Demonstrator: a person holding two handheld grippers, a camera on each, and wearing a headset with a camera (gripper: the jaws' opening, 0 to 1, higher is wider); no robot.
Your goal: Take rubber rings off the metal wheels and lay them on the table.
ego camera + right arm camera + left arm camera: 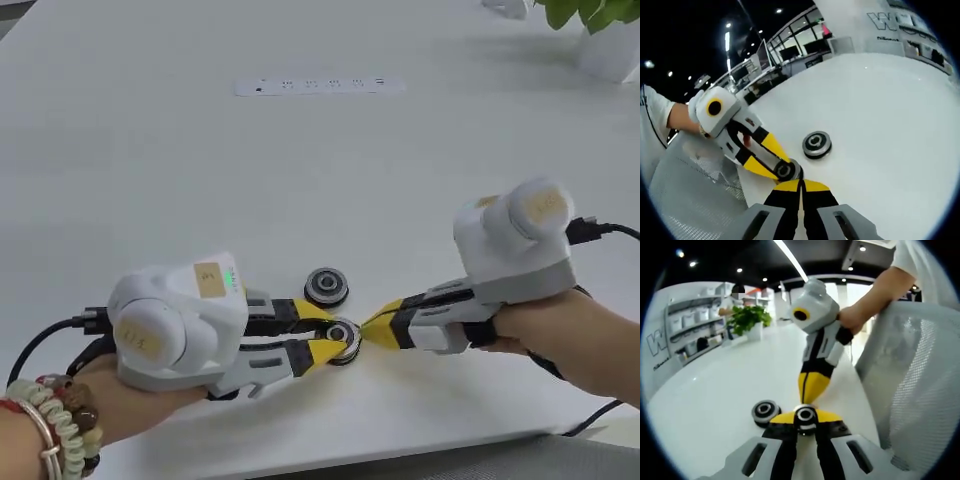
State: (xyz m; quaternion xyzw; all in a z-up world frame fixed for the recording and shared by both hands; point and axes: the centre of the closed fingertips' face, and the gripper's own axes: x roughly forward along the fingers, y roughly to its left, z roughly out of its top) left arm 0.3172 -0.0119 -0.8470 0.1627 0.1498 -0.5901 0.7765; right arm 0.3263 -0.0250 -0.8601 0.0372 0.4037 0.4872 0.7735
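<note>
A small metal wheel with a black rubber ring (pixel 345 338) is held just above the white table (pixel 300 180). My left gripper (pixel 328 333) is shut on it, one yellow jaw on each side (pixel 805 416). My right gripper (pixel 374 328) comes in from the right, shut, with its yellow tips pinched on the ring at the wheel's rim (pixel 801 184). In the right gripper view the held wheel (pixel 786 170) sits right ahead of my jaws. A second wheel (pixel 327 286) with its rubber ring on lies flat on the table just beyond (pixel 765 411) (pixel 817 144).
A white power strip (pixel 320 86) lies far back on the table. A potted plant (pixel 600 30) stands at the back right. The table's front edge (pixel 400 440) runs close under both hands. A mesh chair (pixel 920 390) stands off the table's edge.
</note>
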